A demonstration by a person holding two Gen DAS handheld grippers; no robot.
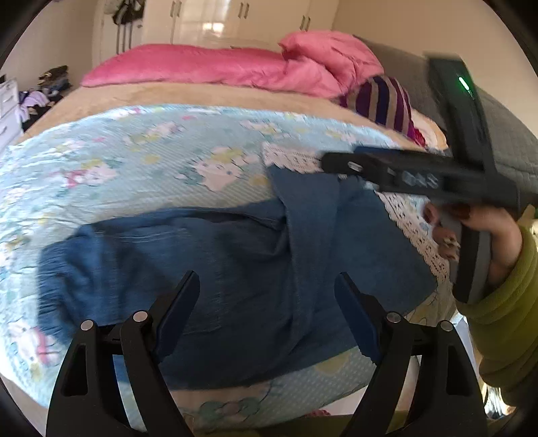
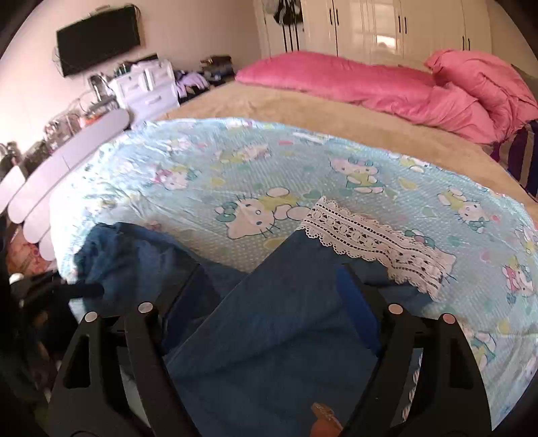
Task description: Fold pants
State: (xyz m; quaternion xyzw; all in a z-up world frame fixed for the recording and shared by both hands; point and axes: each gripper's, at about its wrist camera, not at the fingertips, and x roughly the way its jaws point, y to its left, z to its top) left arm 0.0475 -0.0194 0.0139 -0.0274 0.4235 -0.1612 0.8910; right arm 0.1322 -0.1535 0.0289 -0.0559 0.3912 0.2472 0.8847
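the blue pants (image 1: 208,269) lie on the near part of the bed, on a light blue cartoon-print sheet (image 1: 141,161), and they look partly folded. going left to right in the left wrist view: a rumpled end of the pants sits at the left, the main body runs flat across the middle, and a leg panel is laid over it toward the right, its top edge touching a strip of white lace trim (image 1: 292,158).

the left gripper (image 1: 267,312) hangs above the cloth with its jaws spread wide and nothing between the pads. the right gripper (image 2: 272,295) is likewise wide open over the folded-over panel, gripping nothing. in the left view the right tool's body shows at the far right, held by a hand (image 1: 491,235) in a yellow-green sleeve (image 1: 504,322).

my judgement: one fold is laid and let go; the bundle is still long and uneven, so at least one more fold and some smoothing remain.

the bed is soft. a tan blanket (image 2: 302,111) lies beyond the sheet and a pink duvet (image 2: 370,84) is heaped at the far side. around the room, left to right in the right wrist view: a wall-mounted tv (image 2: 97,38), white plastic drawers (image 2: 148,87) with clutter, then white wardrobes (image 2: 386,27).
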